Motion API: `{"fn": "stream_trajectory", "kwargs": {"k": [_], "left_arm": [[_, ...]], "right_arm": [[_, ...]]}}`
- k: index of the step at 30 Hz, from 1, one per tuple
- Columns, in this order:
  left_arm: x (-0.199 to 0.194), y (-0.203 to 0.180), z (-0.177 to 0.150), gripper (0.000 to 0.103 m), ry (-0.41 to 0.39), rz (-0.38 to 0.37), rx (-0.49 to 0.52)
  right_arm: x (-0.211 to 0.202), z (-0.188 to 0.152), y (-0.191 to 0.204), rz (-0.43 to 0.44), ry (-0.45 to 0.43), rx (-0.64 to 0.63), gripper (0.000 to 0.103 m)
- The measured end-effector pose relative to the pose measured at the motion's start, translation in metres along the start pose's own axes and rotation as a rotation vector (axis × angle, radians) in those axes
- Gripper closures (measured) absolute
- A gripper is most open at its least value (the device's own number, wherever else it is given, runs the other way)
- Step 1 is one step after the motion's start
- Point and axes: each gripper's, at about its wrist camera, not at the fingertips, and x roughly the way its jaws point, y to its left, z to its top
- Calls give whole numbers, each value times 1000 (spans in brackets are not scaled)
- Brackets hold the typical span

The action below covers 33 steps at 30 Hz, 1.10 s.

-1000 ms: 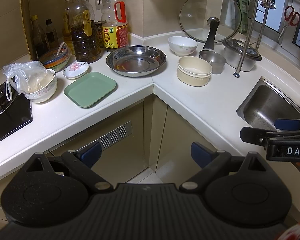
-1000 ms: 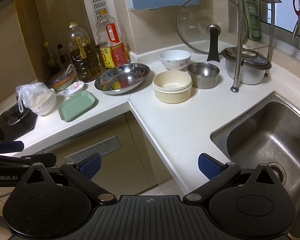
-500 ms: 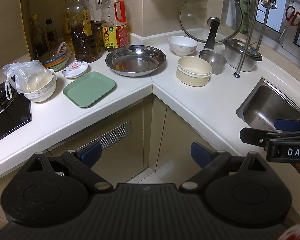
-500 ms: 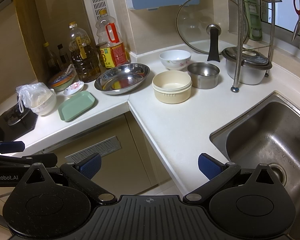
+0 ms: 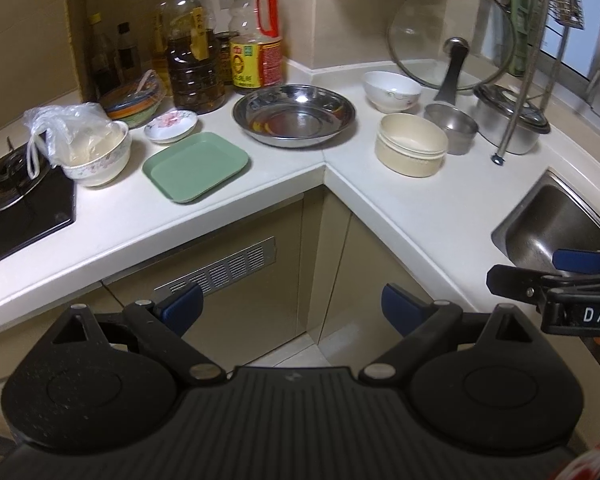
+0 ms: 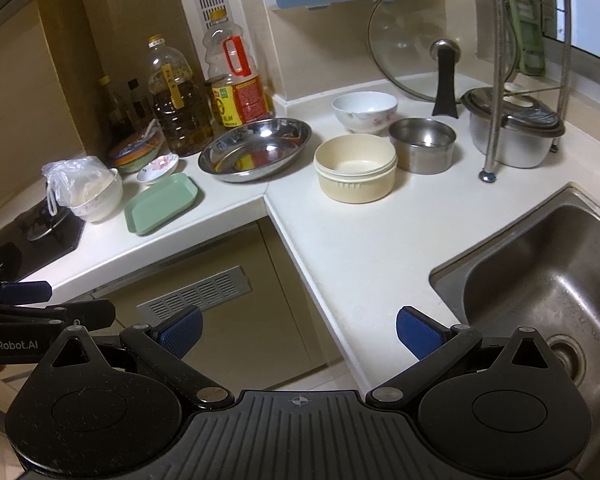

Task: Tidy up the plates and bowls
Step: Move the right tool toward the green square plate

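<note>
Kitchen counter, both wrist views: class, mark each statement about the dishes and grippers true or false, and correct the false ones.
1. The green tray holds a bowl. False: nothing lies on it.
2. The cream bowl sits beside the steel cup. True.
3. The left gripper grips the steel dish. False: its jaws are open, short of the counter.
4. A plastic bag sits in the floral bowl. True.
5. The right gripper is open, holding nothing. True.
</note>
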Motion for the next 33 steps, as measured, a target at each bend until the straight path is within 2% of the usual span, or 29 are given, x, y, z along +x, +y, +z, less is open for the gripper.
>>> {"fn": "stream_trajectory", "kwargs": {"k": [10, 20, 22, 23, 25, 33], "left_arm": [[9, 8, -5, 8, 25, 91, -120], [26, 36, 4, 7, 26, 173, -211], [35, 44, 10, 7, 29, 186, -222], [40, 49, 14, 7, 31, 189, -229], [52, 58, 23, 7, 30, 193, -236], [117, 109, 66, 11, 54, 213, -271]], "right_arm": [[27, 7, -9, 117, 37, -64, 0], [68, 32, 6, 202, 50, -120, 0], [80, 40, 13, 223, 50, -133, 3], [85, 44, 15, 228, 52, -139, 9], [100, 53, 23, 238, 55, -154, 14], [180, 100, 60, 292, 82, -200, 19]]}}
